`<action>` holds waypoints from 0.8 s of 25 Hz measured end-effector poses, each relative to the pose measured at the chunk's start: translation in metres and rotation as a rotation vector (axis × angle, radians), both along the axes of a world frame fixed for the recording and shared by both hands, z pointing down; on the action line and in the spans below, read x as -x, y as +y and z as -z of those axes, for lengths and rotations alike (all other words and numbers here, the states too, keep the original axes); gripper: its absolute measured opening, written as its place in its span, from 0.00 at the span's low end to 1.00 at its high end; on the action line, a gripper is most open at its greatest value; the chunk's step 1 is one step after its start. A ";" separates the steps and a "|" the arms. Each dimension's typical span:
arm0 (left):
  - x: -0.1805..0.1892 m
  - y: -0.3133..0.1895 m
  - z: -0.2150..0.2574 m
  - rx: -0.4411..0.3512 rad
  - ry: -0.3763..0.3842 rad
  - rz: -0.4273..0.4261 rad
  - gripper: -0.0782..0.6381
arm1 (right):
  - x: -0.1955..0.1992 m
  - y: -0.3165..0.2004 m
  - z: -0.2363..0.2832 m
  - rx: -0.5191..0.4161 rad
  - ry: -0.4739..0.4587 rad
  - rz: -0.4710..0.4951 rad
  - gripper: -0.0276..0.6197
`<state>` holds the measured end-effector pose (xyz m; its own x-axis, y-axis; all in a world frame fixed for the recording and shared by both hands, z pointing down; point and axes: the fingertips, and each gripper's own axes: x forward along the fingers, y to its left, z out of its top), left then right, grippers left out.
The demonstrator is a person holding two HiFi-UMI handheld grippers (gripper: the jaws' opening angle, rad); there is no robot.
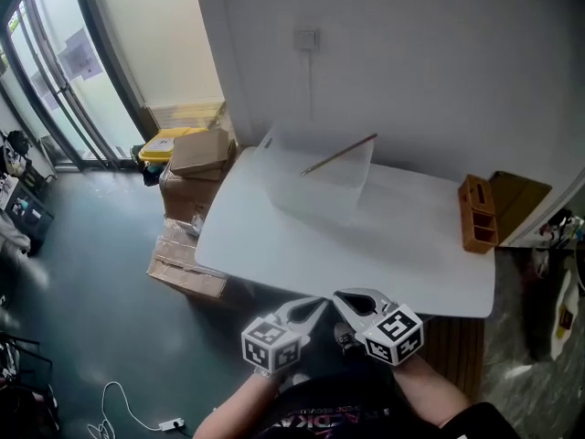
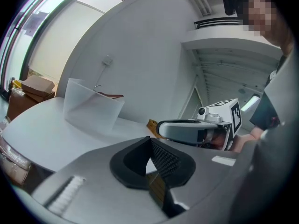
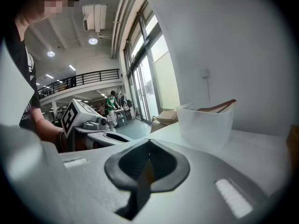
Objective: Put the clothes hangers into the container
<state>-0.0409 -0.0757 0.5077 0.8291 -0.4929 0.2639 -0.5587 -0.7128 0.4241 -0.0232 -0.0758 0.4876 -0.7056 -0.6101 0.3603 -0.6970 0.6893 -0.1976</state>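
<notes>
Grey and empty, my left gripper [image 2: 150, 164] and my right gripper [image 3: 145, 169] hung close against my body, just short of the near edge of the white round-cornered table [image 1: 366, 254]. Both pairs of jaws were pressed fully together with nothing between the black ribbed pads. The tips pointed inward toward each other, my forearms were tucked low, and the marker cubes faced up. I judged this a resting pose, with both hands clear of the work.

Farther out, toward the table's far side by the wall, stood the translucent rectangular plastic container [image 1: 320, 186]. Inside it lay the brown wooden clothes hanger [image 1: 340, 154], leaning slantwise with one end poking over the rim, probably because it was longer than the tub was wide. No other hanger showed on the tabletop, so the task looked finished or nearly so. Off to my right, an orange-brown wooden rack [image 1: 477, 214] sat near the table's far corner.
</notes>
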 end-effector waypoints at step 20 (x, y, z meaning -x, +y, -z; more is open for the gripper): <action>0.023 0.064 -0.007 0.019 -0.015 -0.009 0.12 | 0.030 0.089 -0.032 0.117 -0.050 0.060 0.05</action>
